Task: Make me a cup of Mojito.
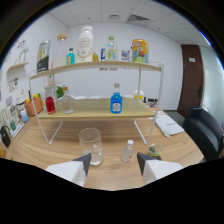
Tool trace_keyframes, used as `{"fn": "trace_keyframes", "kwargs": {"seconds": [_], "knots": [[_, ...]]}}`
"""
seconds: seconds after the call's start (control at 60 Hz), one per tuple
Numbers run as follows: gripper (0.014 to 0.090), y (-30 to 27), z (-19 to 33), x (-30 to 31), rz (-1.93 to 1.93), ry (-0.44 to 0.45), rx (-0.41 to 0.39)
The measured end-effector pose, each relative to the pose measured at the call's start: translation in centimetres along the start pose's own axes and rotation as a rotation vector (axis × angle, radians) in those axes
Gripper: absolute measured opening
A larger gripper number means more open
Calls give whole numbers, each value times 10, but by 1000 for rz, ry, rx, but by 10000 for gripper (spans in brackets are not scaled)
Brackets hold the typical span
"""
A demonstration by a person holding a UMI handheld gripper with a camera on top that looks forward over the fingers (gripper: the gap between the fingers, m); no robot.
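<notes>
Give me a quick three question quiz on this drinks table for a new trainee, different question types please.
1. True or false: the claw is shut on the clear glass.
2. Multiple choice: where does the blue bottle stand? A) on the rack's top shelf B) on the rack's lower shelf C) on the table beside the glass
3. Fill in: the small clear bottle stands on the table just ahead of the claw, beside the ____.

Key
1. False: the claw is open and holds nothing; the glass stands just ahead of its fingers.
2. B
3. glass
</notes>
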Motion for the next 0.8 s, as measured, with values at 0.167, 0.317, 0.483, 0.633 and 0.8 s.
{"fn": "trace_keyframes", "kwargs": {"seconds": [0.167, 0.317, 0.483, 0.633, 0.8], "knots": [[850, 16, -24, -39, 1, -12, -19], [854, -16, -46, -85, 33, -37, 6], [857, -104, -69, -146, 16, -74, 111], [862, -189, -83, -196, -11, -113, 234], [859, -246, -72, -239, -20, -151, 304]]}}
